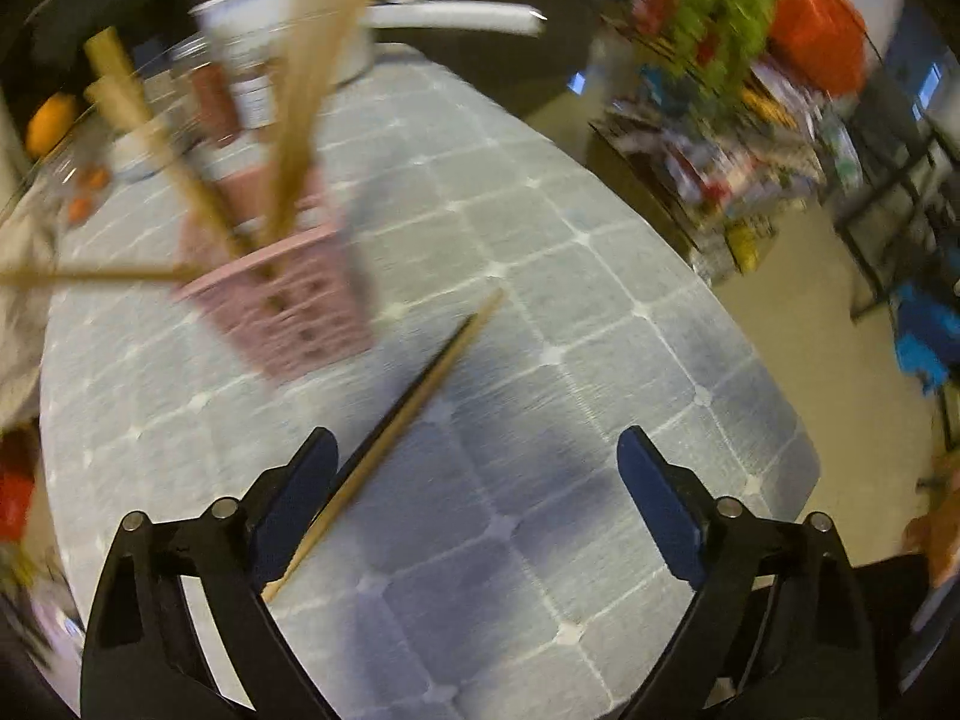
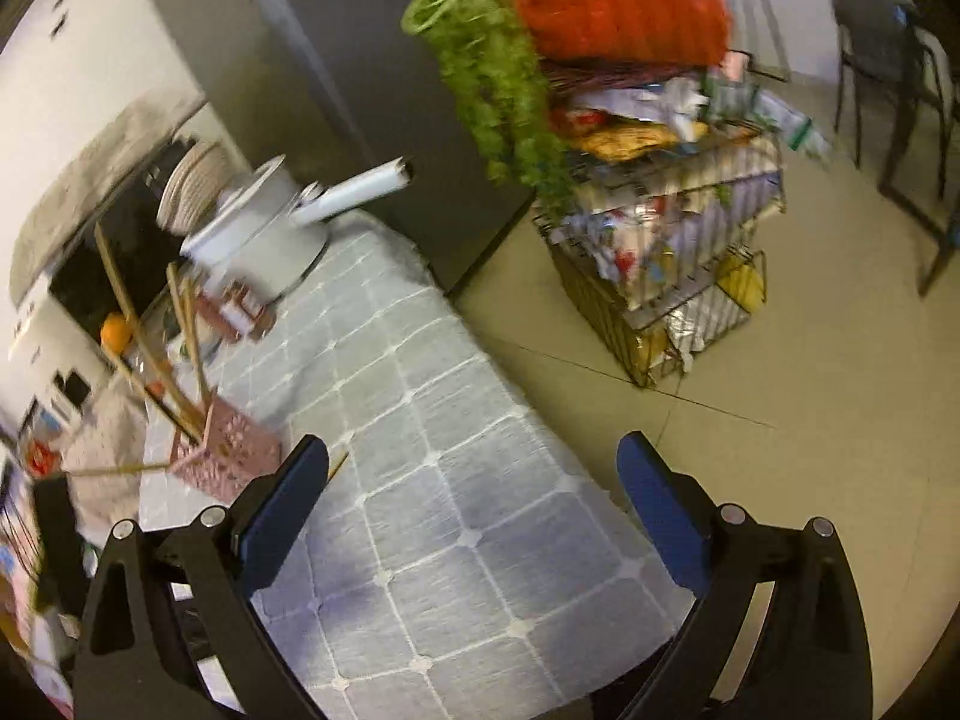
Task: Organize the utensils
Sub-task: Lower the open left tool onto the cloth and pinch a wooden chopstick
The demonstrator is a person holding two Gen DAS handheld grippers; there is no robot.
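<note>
One wooden chopstick (image 1: 414, 414) lies loose on the tablecloth just beside the pink basket (image 1: 288, 312) holding the other utensils. Left gripper (image 1: 480, 504) and right gripper (image 2: 474, 504) gape wide, empty, apparently ready to collect it.

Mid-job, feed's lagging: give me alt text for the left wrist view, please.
The left gripper hangs open over a grey tiled tablecloth, with a loose wooden chopstick lying near its left finger, not gripped. Beyond stands a pink slotted holder with wooden utensils sticking out; the picture is motion-blurred.
</note>
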